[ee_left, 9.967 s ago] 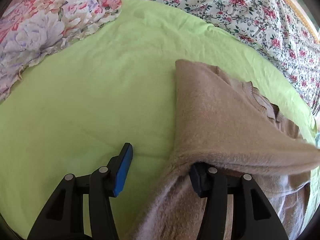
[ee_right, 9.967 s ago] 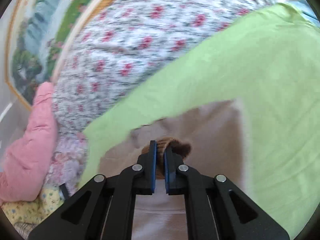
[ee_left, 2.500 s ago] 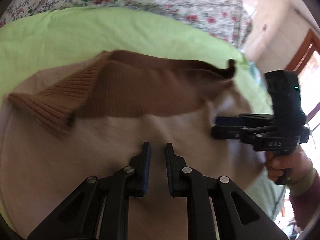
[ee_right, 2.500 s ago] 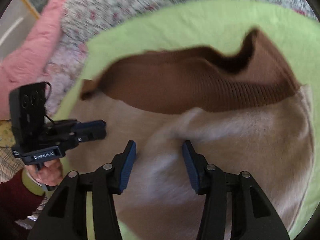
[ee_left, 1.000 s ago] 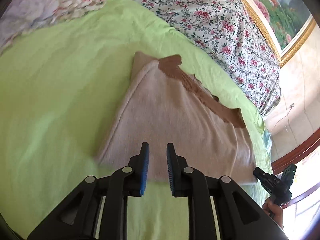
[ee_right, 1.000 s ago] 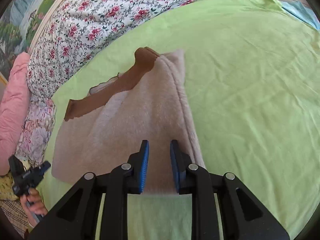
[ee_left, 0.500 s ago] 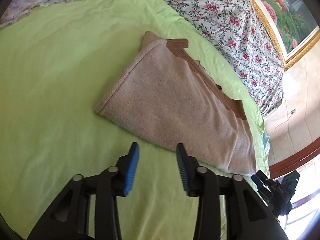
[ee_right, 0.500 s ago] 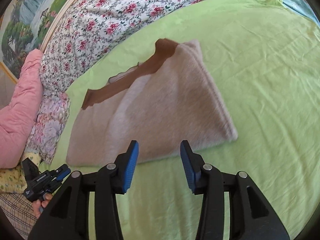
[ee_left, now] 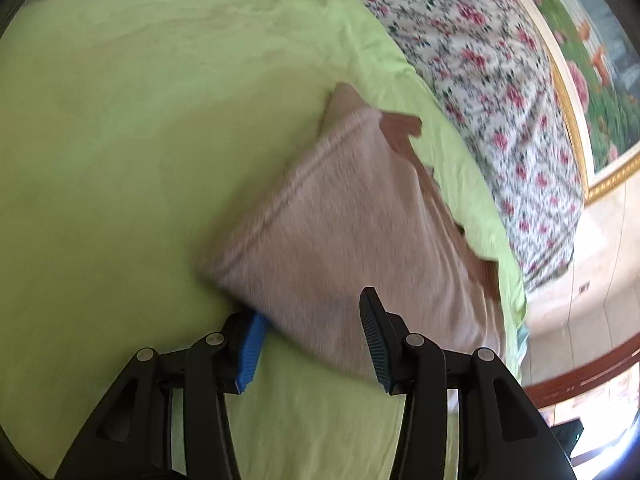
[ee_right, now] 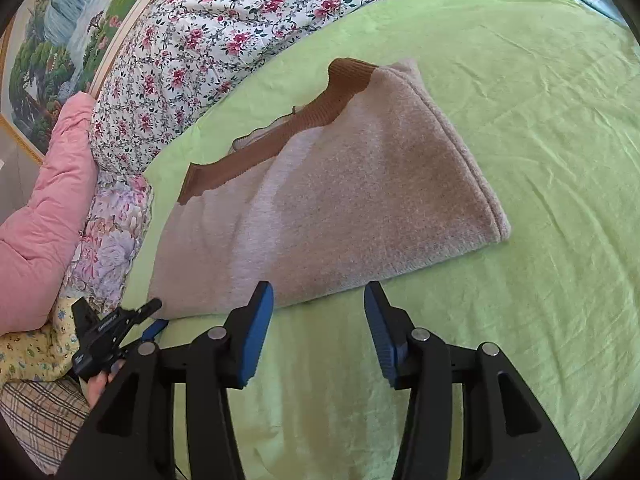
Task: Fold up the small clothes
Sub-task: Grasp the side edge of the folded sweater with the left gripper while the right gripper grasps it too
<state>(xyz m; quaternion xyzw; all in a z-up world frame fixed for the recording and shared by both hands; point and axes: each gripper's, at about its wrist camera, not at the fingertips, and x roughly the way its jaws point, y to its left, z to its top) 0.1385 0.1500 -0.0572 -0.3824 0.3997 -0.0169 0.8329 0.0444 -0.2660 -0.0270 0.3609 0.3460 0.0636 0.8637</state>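
Note:
A folded beige sweater (ee_left: 352,220) with a brown ribbed band (ee_left: 404,136) lies on the green sheet (ee_left: 120,140). My left gripper (ee_left: 308,312) is at the sweater's near corner with its jaws opening. One blue pad sits at or under the sweater's edge and the other over it, and neither presses. This view is blurred. In the right wrist view the sweater (ee_right: 340,208) lies flat with its band (ee_right: 280,140) at the far side. My right gripper (ee_right: 318,308) is open with its jaws still opening, its tips just short of the near edge. The left gripper (ee_right: 158,314) shows at the sweater's left end.
A floral quilt (ee_right: 208,32) runs along the far side of the sheet (ee_right: 540,160), with a pink duvet (ee_right: 44,208) and a pale flowered pillow (ee_right: 112,236) at the left. A framed painting (ee_right: 60,40) hangs behind. A hand (ee_right: 98,388) holds the left gripper.
Both grippers have gone from nearly shut to open. The left one has dropped and rolled in to the sweater's near corner. The right one has drawn back a little from the sweater's edge.

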